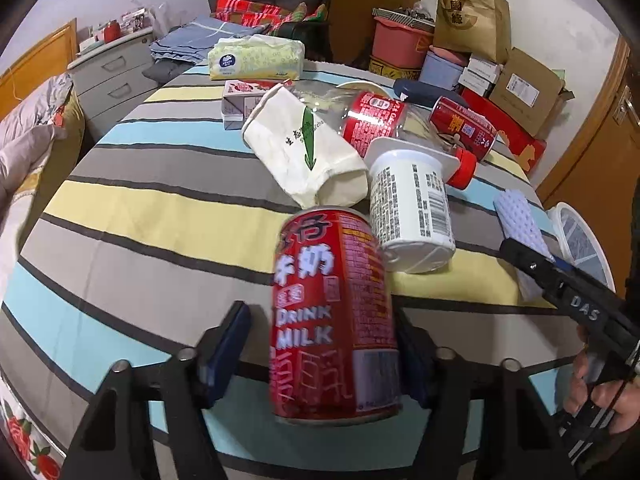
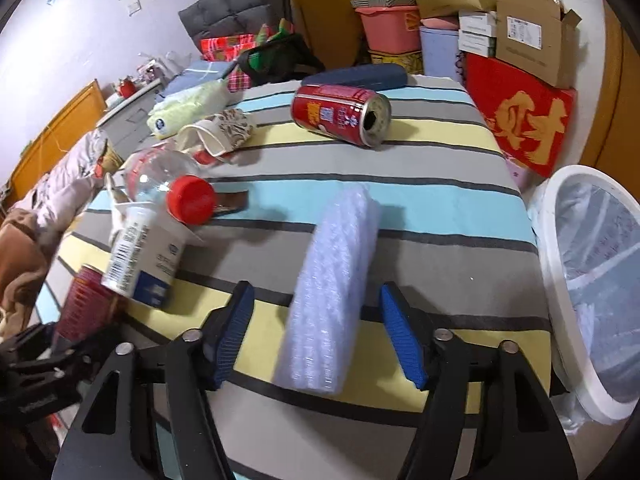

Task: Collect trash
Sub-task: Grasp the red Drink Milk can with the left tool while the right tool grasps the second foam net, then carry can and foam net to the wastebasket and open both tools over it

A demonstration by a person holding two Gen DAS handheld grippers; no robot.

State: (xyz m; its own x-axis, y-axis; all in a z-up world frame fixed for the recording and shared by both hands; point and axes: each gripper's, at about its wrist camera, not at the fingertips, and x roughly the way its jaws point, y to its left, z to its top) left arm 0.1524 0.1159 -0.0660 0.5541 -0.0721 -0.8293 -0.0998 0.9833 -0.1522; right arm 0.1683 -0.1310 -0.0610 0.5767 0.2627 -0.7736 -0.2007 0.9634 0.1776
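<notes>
Currently milk can sits between left gripper jaws, left pad apart: not yet clamped. Right gripper spread wide around bubble-wrap roll, untouched. Risk: round can rolls away on striped cloth; bin waits right.

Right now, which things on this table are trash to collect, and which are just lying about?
Trash: milk drink can, yogurt cup, bubble wrap roll, opened red can, capped plastic bottle, paper cup.
Lying about: tissue pack, blue case.
</notes>
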